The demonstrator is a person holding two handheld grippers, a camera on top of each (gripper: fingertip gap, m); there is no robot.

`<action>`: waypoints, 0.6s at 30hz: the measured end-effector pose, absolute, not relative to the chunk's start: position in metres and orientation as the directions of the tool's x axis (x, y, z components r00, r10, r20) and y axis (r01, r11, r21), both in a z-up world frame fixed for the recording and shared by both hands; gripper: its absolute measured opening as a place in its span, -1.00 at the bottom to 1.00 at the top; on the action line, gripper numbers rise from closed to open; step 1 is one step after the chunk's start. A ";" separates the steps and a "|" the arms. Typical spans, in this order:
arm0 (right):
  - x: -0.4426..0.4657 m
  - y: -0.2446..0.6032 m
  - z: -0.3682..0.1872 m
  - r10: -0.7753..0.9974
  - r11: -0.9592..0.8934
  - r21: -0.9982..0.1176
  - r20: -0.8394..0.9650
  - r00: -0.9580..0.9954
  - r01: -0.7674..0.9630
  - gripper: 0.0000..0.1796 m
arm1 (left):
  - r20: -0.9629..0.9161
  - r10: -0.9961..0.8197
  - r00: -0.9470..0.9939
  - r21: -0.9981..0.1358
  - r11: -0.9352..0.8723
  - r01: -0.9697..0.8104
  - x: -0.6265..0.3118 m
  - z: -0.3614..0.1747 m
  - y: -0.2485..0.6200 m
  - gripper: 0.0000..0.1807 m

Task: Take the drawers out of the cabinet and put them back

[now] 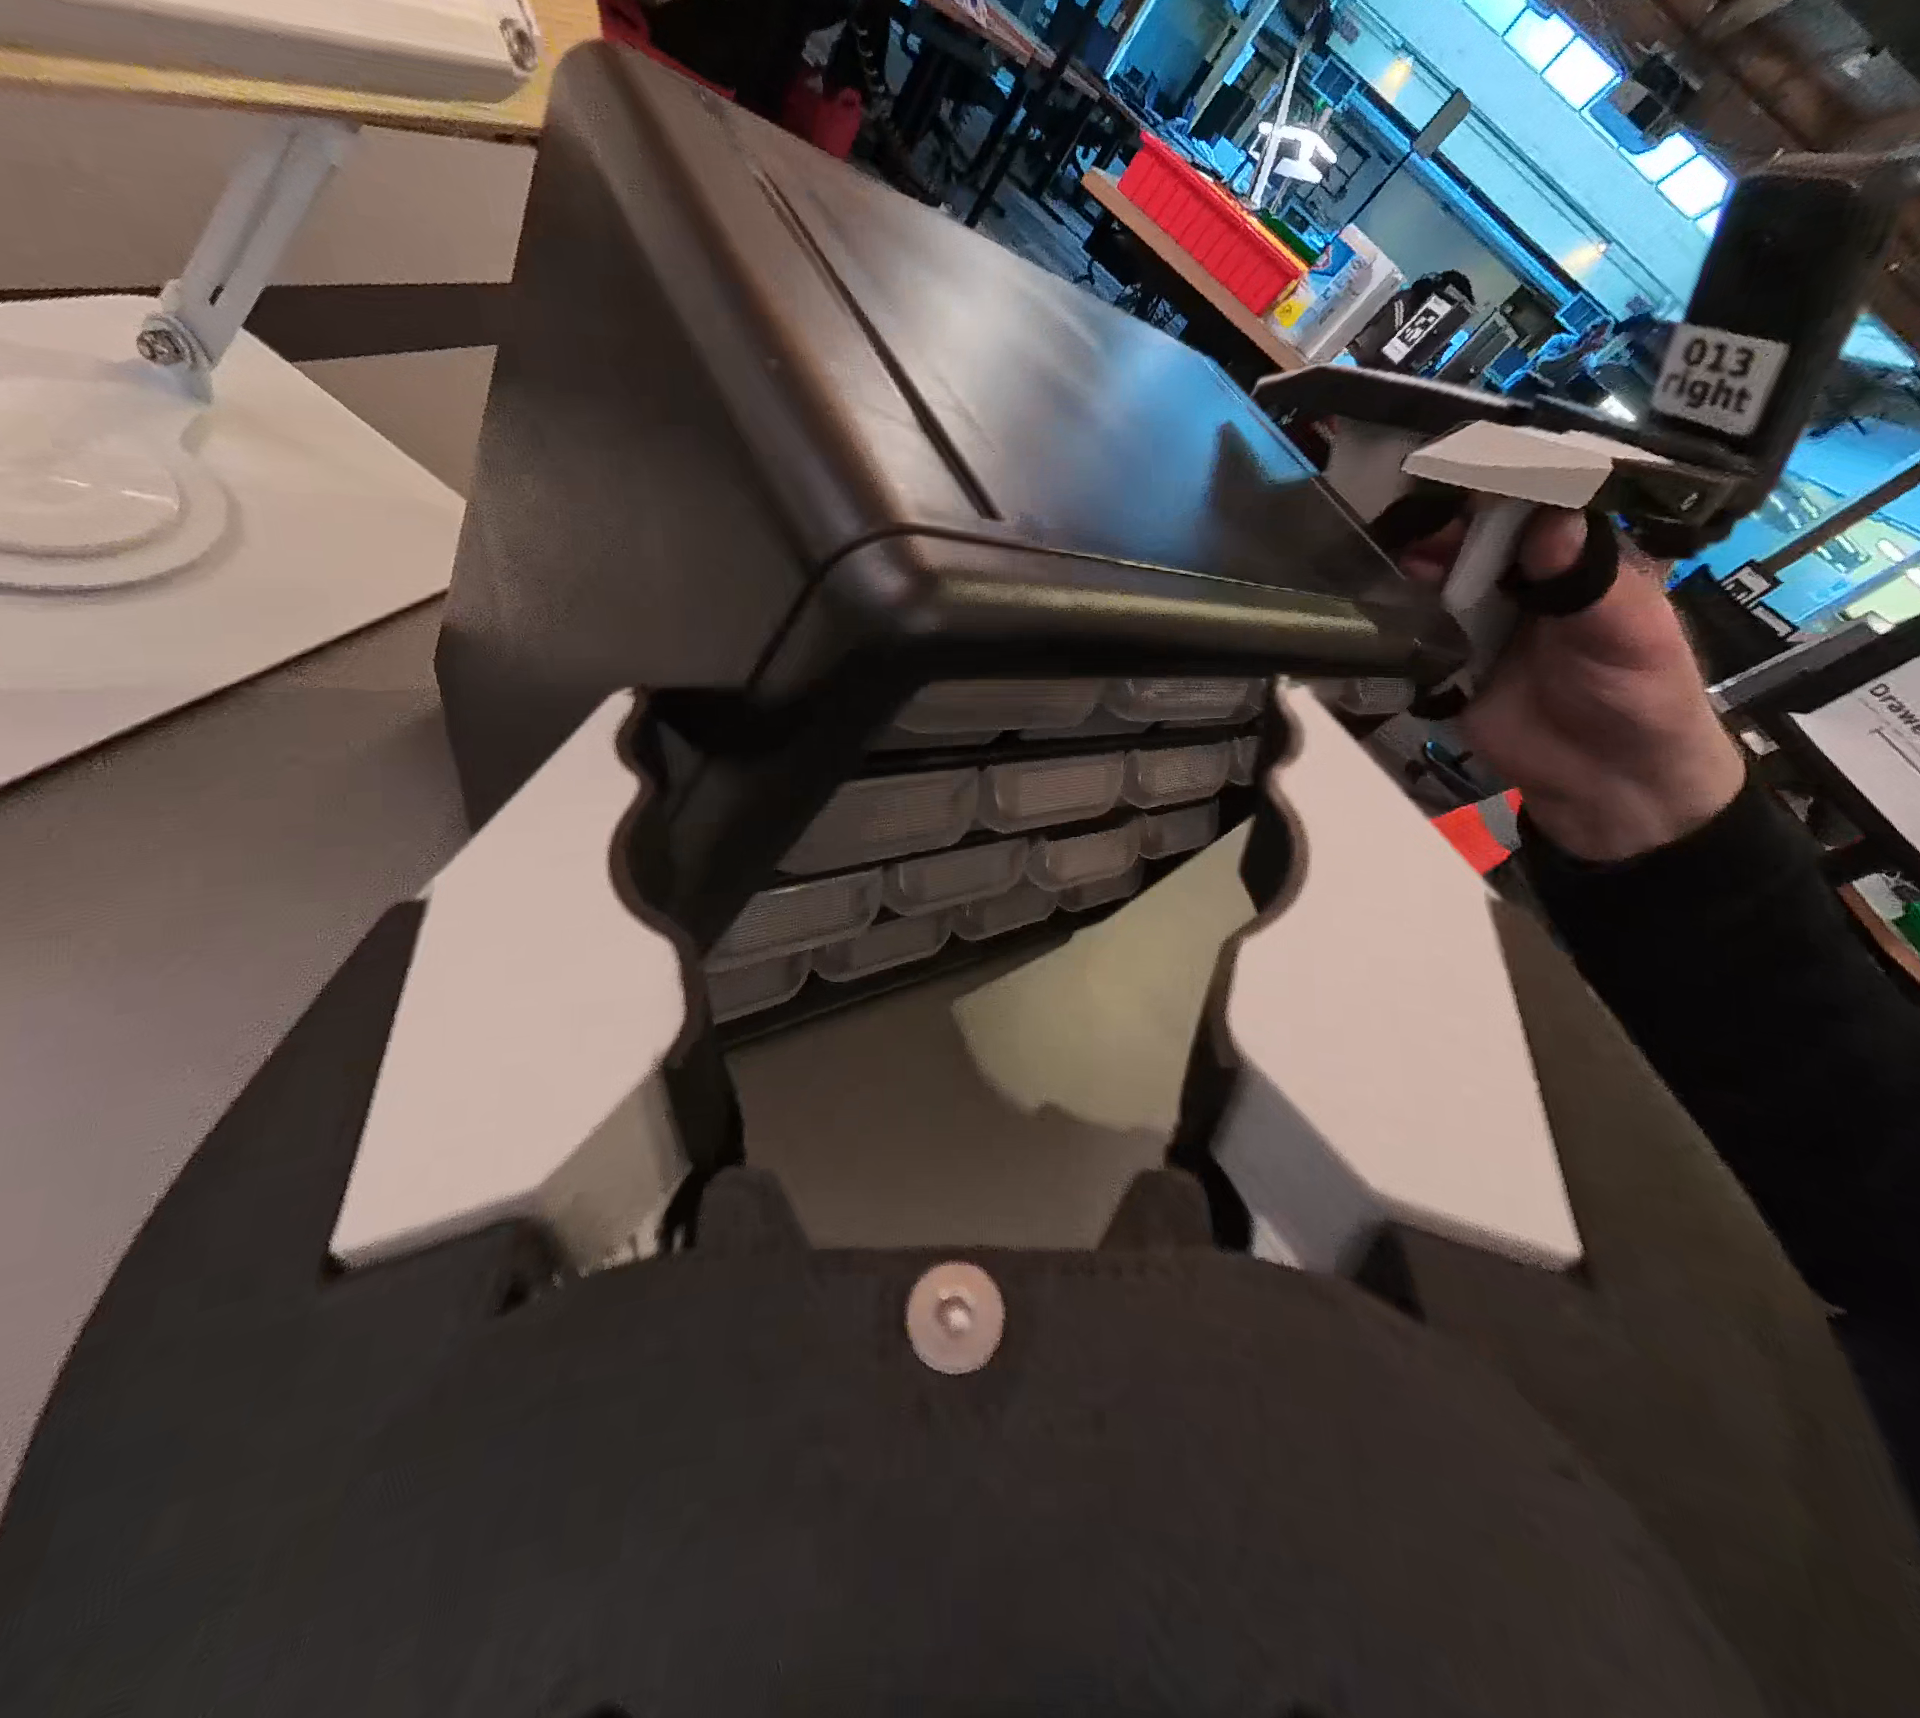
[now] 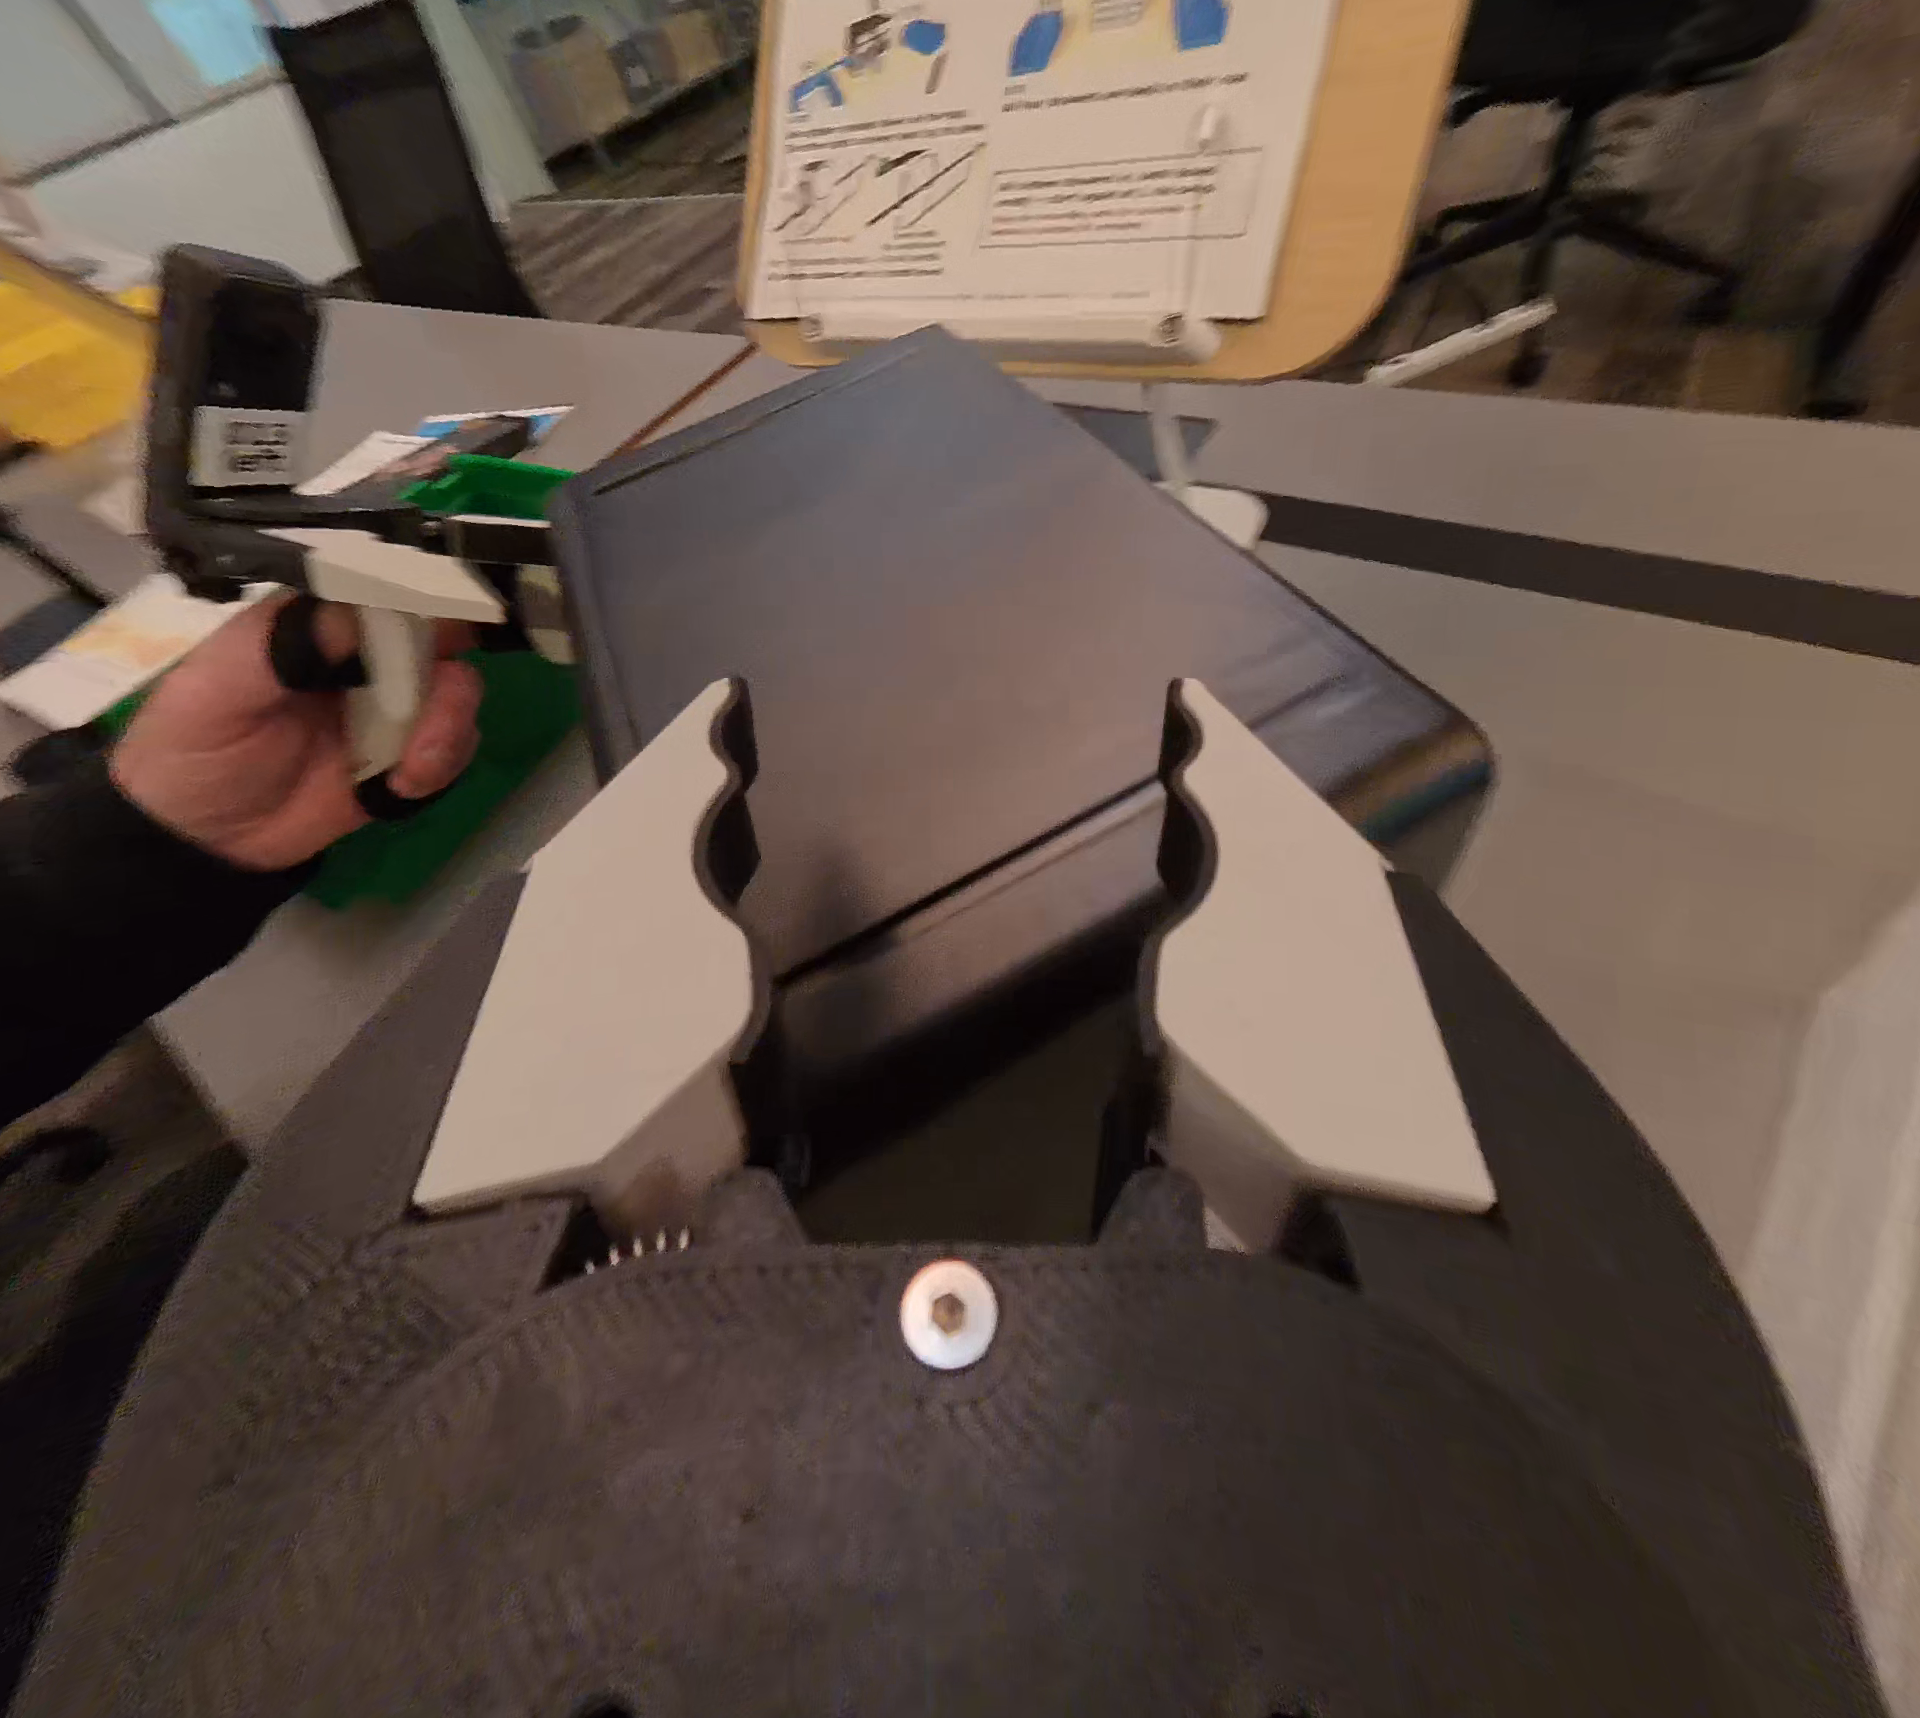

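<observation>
A black cabinet (image 1: 935,380) with rows of clear drawers (image 1: 1039,795) leans tilted on the grey table (image 2: 1610,785), and all visible drawers sit in their slots. My left gripper (image 1: 956,712) is open wide, its fingers straddling the cabinet's front left corner. My right gripper (image 2: 956,692) is open wide over the cabinet's (image 2: 935,608) top at its right end. It also shows in the left wrist view (image 1: 1455,473), held in a hand at the far end. The left gripper shows in the right wrist view (image 2: 457,567) against the cabinet's left side, its fingertips hidden.
A white stand holding a printed sheet (image 2: 1039,58) rises just behind the cabinet, and its white base (image 1: 156,473) sits left of it. A green object (image 2: 468,733) and loose papers (image 2: 104,650) lie on the table at the left. Other tables and bins stand farther off.
</observation>
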State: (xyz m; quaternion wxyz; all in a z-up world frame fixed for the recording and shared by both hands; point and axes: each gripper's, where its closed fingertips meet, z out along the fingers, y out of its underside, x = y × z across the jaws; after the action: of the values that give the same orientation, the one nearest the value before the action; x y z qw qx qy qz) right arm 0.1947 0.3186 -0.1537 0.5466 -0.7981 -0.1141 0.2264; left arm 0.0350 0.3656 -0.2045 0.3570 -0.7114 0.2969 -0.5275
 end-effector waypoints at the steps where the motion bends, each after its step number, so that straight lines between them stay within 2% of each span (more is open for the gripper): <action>1: 0.203 0.315 -0.152 0.388 -0.356 -0.933 -0.203 0.899 -0.057 -0.12 | 0.546 -0.797 0.257 -0.822 -0.570 -0.021 0.033 -0.201 0.366 0.18; 3: 0.225 0.304 -0.148 0.283 -0.297 -0.953 -0.143 0.948 -0.055 -0.12 | 0.556 -0.791 0.255 -0.819 -0.574 0.005 0.030 -0.198 0.370 0.21; 5: 0.229 0.292 -0.163 0.238 -0.331 -0.942 -0.131 0.962 -0.047 0.02 | 0.569 -0.795 0.209 -0.812 -0.584 -0.008 0.033 -0.197 0.367 0.21; 6: 0.221 0.287 -0.172 0.263 -0.359 -0.932 -0.151 0.953 -0.048 -0.03 | 0.582 -0.788 0.200 -0.803 -0.596 -0.013 0.036 -0.199 0.366 0.27; 8: 0.205 0.283 -0.175 0.308 -0.350 -0.934 -0.193 0.932 -0.078 0.11 | 0.579 -0.787 0.210 -0.805 -0.593 -0.004 0.038 -0.201 0.367 0.29; 12: 0.201 0.294 -0.179 0.316 -0.363 -0.932 -0.143 0.938 -0.020 0.30 | 0.588 -0.778 0.221 -0.793 -0.609 -0.035 0.039 -0.199 0.360 0.37; 15: 0.200 0.306 -0.179 0.354 -0.365 -0.931 -0.165 0.921 -0.027 0.43 | 0.561 -0.783 0.268 -0.799 -0.597 -0.073 0.037 -0.203 0.354 0.33; 18: 0.199 0.319 -0.181 0.390 -0.383 -0.924 -0.148 0.909 0.014 0.40 | 0.537 -0.776 0.330 -0.803 -0.591 -0.084 0.033 -0.205 0.348 0.32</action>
State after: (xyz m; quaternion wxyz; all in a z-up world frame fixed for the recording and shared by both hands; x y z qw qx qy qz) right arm 0.1994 0.3190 -0.1810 0.5413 -0.8133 -0.1243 0.1735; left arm 0.0326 0.3479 -0.2047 0.3462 -0.7385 0.2914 -0.5000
